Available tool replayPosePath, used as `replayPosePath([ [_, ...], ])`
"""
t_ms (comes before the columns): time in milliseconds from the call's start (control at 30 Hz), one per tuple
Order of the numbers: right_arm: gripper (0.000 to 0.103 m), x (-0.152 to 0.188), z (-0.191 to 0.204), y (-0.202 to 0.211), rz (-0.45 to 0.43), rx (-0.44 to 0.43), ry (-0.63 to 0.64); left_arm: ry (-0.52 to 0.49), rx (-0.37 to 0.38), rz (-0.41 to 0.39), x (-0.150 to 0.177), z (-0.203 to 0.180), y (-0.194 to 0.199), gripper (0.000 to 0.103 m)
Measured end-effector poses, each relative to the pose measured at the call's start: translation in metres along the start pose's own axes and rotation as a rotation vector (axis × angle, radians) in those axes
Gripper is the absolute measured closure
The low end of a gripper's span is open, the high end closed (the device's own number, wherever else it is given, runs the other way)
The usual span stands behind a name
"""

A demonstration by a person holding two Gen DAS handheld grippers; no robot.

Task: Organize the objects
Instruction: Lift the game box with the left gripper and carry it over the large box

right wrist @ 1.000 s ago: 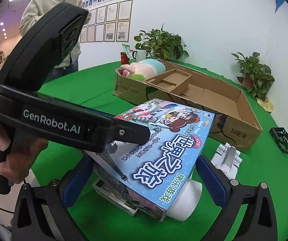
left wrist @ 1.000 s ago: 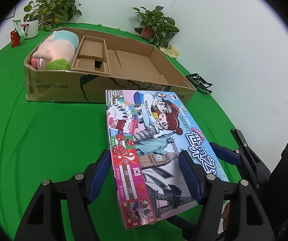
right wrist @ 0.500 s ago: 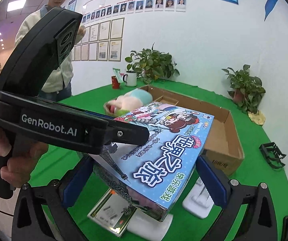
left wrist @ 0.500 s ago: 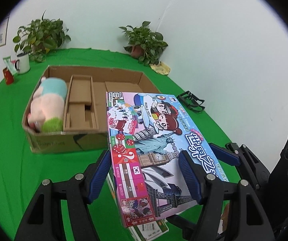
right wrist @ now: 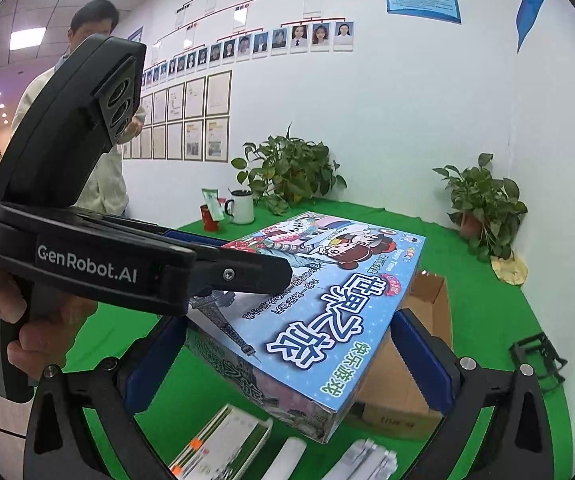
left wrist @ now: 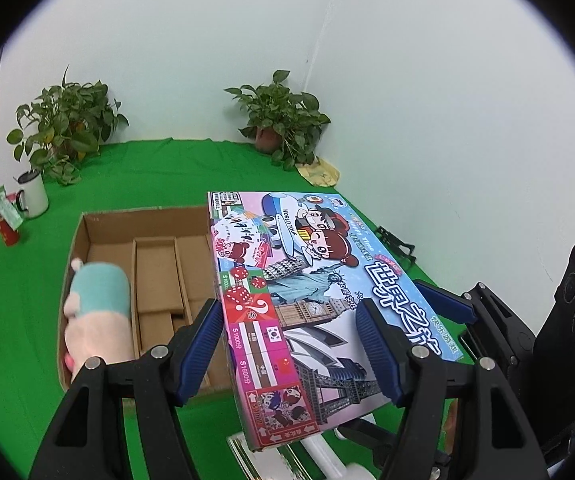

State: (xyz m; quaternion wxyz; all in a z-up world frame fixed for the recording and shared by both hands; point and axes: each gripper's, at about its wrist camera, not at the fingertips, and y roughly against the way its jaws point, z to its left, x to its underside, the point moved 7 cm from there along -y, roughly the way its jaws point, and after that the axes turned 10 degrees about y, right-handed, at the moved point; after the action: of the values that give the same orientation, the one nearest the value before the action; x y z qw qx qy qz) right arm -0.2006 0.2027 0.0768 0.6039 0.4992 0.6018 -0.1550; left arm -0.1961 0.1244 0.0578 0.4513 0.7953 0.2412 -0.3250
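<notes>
Clamping one board game box (left wrist: 307,280), two hand-held grippers, left (left wrist: 287,344), right (right wrist: 287,360), one cardboard box (left wrist: 155,248), two plants.

Colourful flat board-game box (left wrist: 307,280) hangs tilted above the open cardboard box (left wrist: 155,256).

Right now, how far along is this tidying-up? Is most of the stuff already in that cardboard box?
Not most of it. Done: only the plush toy lies in the cardboard box, at one end. In hand: the left gripper and right gripper together hold the board game box in the air over the box. Left: a flat pack and white pieces on the green table.
</notes>
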Motion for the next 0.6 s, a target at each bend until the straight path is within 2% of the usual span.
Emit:
replayPosePath([
  [167,0.000,-0.038,-0.038,-0.036,-0.025,-0.056,-0.010,0.004,-0.032,-0.015,-0.040,0.009,-0.014,0.035],
  [300,0.000,-0.054,-0.059,-0.069,-0.018,-0.104,-0.013,0.017,-0.065,0.005,-0.055,0.021,-0.030,0.035],
  [433,0.000,-0.052,-0.074,-0.103,0.011,-0.152,-0.032,0.035,-0.087,0.046,-0.054,0.030,-0.050,0.035],
  [600,0.000,-0.026,-0.089,-0.139,0.062,-0.216,-0.096,0.040,-0.125,0.113,-0.036,0.038,-0.077,0.035],
])
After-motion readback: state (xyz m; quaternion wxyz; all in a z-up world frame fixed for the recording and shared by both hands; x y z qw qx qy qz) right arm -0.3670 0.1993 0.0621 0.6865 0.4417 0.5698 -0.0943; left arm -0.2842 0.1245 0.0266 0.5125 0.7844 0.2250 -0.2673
